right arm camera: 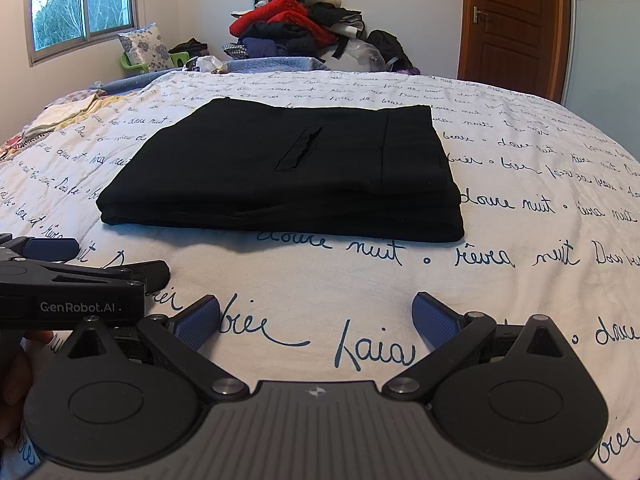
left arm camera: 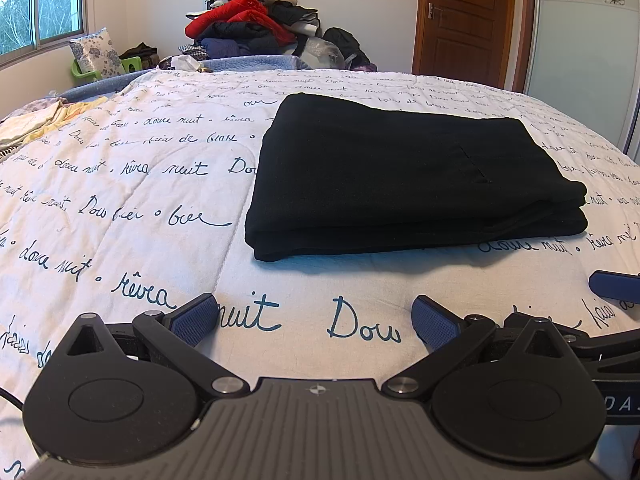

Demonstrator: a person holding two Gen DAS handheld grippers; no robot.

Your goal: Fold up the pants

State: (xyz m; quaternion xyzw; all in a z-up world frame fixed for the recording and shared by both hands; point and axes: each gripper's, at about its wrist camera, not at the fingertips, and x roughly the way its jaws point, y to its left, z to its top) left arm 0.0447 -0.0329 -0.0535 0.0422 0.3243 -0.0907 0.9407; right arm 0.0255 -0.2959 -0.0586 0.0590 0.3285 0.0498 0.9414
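Note:
Black pants lie folded in a flat rectangular stack on the white quilt with blue script; they also show in the right wrist view, pocket slit on top. My left gripper is open and empty, low over the quilt, short of the pants' near edge. My right gripper is open and empty too, also short of the pants. The left gripper's body shows at the right view's left edge; a blue pad of the right gripper shows at the left view's right edge.
A pile of clothes sits at the far end of the bed. A floral pillow and light fabrics lie far left. A wooden door stands far right, a window at left.

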